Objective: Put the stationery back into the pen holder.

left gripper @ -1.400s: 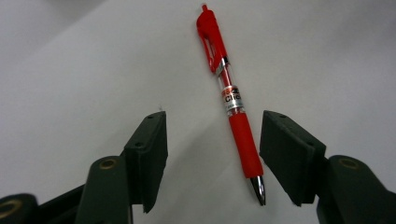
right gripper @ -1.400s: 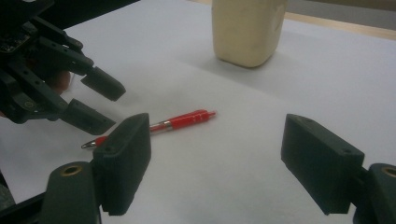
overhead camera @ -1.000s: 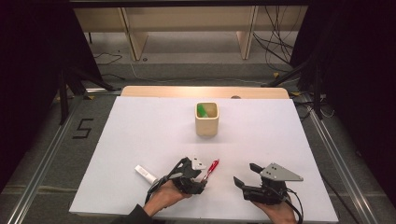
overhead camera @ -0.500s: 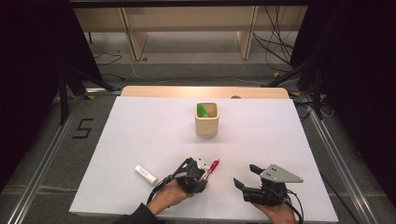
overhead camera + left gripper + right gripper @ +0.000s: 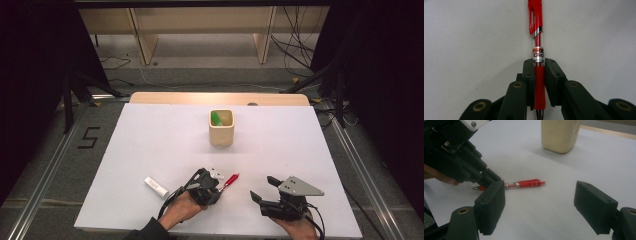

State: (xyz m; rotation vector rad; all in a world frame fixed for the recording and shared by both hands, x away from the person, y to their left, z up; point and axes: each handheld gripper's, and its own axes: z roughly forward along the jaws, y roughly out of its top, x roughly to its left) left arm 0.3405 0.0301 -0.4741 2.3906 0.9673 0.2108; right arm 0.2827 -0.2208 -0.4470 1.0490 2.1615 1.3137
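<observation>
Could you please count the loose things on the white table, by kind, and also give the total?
Red pen: 1
Beige cup: 1
Green thing standing in the cup: 1
Small white tube: 1
Total: 4

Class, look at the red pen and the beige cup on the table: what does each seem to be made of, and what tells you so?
Red pen: probably plastic; glossy red clip, clear barrel, a duller, possibly rubbery grip and shiny metal-looking bands.
Beige cup: matte, evenly coloured with rounded corners; perhaps plastic or ceramic, hard to tell.
</observation>
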